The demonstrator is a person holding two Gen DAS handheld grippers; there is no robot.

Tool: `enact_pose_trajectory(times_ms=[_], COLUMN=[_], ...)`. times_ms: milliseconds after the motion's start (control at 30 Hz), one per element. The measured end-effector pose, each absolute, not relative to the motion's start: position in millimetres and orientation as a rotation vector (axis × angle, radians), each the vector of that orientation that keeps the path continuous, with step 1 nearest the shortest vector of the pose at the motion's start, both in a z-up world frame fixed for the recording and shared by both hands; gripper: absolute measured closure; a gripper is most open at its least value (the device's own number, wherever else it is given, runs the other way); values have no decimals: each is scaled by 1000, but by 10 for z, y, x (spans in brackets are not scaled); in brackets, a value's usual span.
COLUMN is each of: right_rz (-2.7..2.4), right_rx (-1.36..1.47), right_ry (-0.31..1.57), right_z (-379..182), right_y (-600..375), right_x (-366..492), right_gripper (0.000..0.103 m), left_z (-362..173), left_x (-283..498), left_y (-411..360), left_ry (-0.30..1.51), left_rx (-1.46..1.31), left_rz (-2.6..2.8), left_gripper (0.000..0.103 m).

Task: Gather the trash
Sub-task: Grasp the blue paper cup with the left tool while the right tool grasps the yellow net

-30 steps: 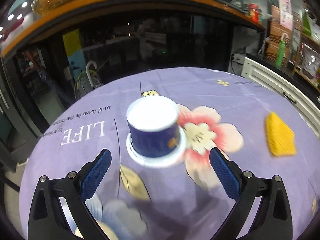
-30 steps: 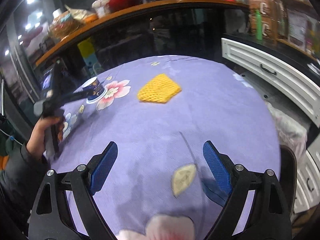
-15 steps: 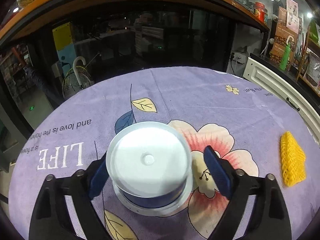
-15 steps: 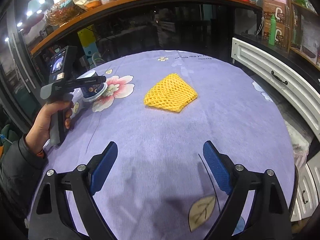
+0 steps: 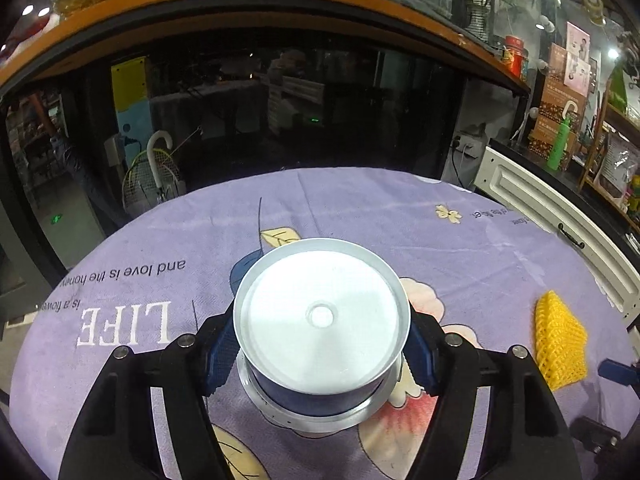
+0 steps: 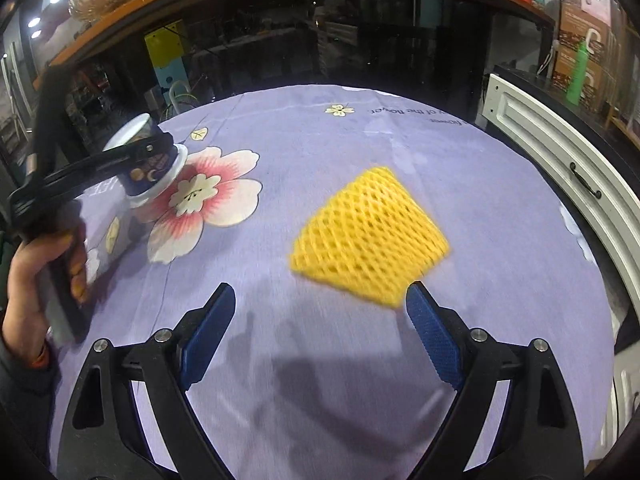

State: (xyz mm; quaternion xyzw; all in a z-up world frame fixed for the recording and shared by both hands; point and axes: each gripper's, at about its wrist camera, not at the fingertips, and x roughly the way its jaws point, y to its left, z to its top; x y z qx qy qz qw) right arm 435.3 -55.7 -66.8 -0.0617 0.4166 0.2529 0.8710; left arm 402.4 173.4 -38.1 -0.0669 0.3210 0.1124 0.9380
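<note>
A: Tablecloth (image 6: 360,152) first: a round purple fabric cover printed with a large pink and white flower (image 6: 200,200), yellow leaves and white lettering. I'll place everything else by that flower.

B: And the trash on it?

A: The bigger piece is a flattened yellow foam fruit net (image 6: 368,240), lying on plain purple cloth well to the right of the flower in the right wrist view. It is blurred there. In the left wrist view the same net (image 5: 560,348) sits far right of the flower, near the cloth's edge.

B: The smaller piece?

A: An upside-down dark blue paper cup with a white base and white rim (image 5: 320,328), standing on the flower's left edge, rim down on the cloth.

B: What are the tongs doing?

A: The left gripper (image 5: 320,354) straddles the cup, one blue pad on each side of its wall. Its jaws are closing, and the pads look to be at the cup's sides; whether they press yet I cannot tell. From the right wrist view, a hand (image 6: 36,280) holds that tool by its handle, left of the flower.

B: And the right gripper (image 6: 320,332)?

A: Spread wide, nothing between its blue pads. It hangs over bare cloth below and right of the flower, its right pad just beside the net's near corner.
</note>
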Motion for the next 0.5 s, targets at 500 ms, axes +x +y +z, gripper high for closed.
enact_pose_trajectory(times_ms=[500], right_rz=[426], right_rx=[-169], right_ry=[860], right_z=[-791], right_y=[-469], right_x=[4659], right_gripper=[56], left_z=[-424], left_x=[4058], left_y=[1610], left_ry=[663], left_rx=[-110], left_rz=[201], left_gripper=[34])
